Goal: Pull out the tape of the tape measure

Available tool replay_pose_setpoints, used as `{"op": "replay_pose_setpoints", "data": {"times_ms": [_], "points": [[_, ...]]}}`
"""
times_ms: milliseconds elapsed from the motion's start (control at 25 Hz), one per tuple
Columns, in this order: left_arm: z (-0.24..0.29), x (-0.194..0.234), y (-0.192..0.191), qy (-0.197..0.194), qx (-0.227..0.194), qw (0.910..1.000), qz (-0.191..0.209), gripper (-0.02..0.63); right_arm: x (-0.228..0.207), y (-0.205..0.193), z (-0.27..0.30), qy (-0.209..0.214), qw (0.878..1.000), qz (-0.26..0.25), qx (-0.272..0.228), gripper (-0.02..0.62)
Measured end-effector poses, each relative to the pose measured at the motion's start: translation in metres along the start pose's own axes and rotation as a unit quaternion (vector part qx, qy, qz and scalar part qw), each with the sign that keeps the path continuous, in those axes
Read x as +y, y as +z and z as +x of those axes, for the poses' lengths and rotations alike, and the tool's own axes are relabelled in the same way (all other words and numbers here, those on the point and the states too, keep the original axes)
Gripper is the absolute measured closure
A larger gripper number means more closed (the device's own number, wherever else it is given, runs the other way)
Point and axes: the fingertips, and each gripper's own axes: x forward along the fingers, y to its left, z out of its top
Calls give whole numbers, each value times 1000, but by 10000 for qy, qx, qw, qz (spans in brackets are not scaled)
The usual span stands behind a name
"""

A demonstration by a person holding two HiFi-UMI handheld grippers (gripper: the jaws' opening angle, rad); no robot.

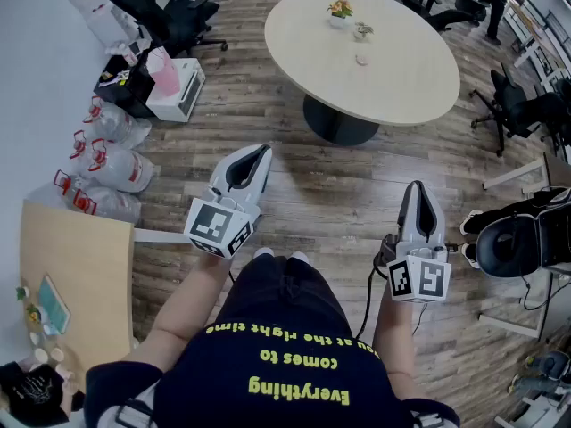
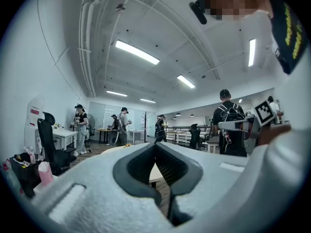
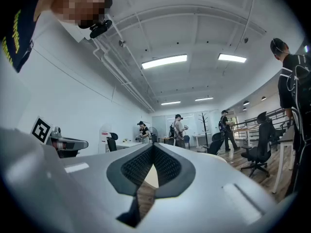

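While left gripper (image 1: 264, 150) and right gripper (image 1: 417, 185) face the round table (image 1: 401, 74), their jaws meet, empty.

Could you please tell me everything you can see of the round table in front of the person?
The round table has a smooth, pale beige top, laminate by the look, on a single dark pedestal with a wide round foot, standing upright on the wood-plank floor. Towards its far side sit a small pot of orange flowers, a second small pot and a small pale object too small to identify.
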Motion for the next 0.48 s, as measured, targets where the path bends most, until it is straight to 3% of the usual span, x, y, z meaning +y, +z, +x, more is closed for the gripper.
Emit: {"op": "replay_pose_setpoints", "data": {"times_ms": [200, 480], "points": [[-1, -7, 0, -28, -8, 10000, -48, 603, 1, 2, -6, 61, 10000, 45, -3, 583], [3, -11, -1, 6, 40, 9998, -200, 590, -16, -10, -11, -210, 9992, 291, 153, 581]]}}
